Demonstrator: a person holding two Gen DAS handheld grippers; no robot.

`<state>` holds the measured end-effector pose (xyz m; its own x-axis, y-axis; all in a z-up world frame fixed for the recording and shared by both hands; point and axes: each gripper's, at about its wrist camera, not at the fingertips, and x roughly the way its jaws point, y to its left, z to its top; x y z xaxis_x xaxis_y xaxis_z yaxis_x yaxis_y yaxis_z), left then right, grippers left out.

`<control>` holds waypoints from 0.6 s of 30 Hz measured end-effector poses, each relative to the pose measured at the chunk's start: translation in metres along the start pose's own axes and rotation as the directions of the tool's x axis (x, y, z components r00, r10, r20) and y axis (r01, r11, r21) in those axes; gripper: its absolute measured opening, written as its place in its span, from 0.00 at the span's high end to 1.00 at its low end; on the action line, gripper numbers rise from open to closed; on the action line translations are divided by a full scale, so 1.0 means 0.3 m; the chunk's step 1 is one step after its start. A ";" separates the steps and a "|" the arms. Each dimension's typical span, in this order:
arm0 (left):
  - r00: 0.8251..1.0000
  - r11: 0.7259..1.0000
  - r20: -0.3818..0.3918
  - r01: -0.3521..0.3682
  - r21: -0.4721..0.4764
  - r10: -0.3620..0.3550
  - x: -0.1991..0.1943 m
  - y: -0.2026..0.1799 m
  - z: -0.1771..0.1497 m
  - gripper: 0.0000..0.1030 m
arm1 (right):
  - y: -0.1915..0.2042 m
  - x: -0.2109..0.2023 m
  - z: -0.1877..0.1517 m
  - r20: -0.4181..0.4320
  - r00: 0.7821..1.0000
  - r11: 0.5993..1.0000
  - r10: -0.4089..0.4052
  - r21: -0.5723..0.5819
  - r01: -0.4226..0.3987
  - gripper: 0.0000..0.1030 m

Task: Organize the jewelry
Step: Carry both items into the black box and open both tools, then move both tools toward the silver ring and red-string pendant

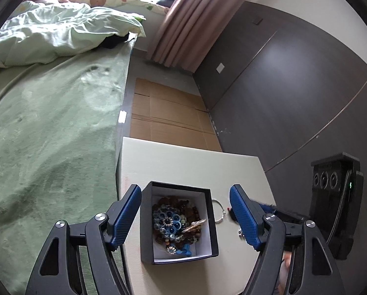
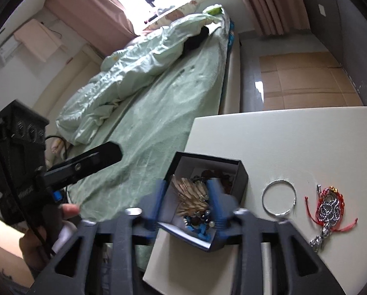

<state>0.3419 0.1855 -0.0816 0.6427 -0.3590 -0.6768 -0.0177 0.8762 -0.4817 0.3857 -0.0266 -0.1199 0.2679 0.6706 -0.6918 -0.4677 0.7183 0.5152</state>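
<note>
- So there's a small black box (image 1: 179, 223) with a white lining sitting on the pale desk (image 1: 183, 162), right up against the desk's edge nearest the bed (image 1: 48, 123).
- The box is already pretty stuffed: brown beads, a blue flower-shaped beaded piece (image 1: 168, 222), some clear beads, plus a gold feathery piece (image 2: 192, 198) lying on top of the pile.
- The left gripper (image 1: 185, 217) has its jaws wide, one blue finger at 9 o'clock of the box and the other at 3 o'clock, so the box sits between them. Neither finger seems to touch it, though it's hard to call for sure.
- The right gripper (image 2: 187, 206) is blurry in its own view. Its jaws are apart, one on each side of the gold feathery piece, over the near part of the box. Honestly can't tell if they're pinching the piece or just flanking it.
- Still out on the desk, at 3 o'clock of the box: a plain silver bangle (image 2: 279, 198), lying flat and just beside the box.
- Further out the same way there's a red string bracelet (image 2: 329, 205) tangled with a silver bead chain, apart from the bangle.
- A hand (image 2: 43, 231) holds the left gripper's handle at about 8 o'clock in the right wrist view.
- Flattened cardboard (image 1: 168, 113) covers the floor beyond the desk at 12 o'clock.
</note>
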 end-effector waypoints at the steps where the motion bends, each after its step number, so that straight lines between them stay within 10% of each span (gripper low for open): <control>1: 1.000 1.000 -0.001 -0.001 -0.001 0.001 0.001 0.000 0.000 0.27 | -0.012 -0.009 0.011 0.005 1.000 1.000 -0.006 0.009 0.006 0.42; 18: 0.998 0.994 -0.057 0.005 0.106 0.001 0.097 -0.148 -0.010 0.27 | -0.254 -0.265 0.051 0.029 0.975 0.975 -0.222 0.012 0.222 0.41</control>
<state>0.3591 0.1351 -0.0816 0.5982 -0.3757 -0.7078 0.0669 0.9036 -0.4230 0.4130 -0.1319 -0.0966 0.3890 0.4994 -0.7741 -0.3866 0.8513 0.3548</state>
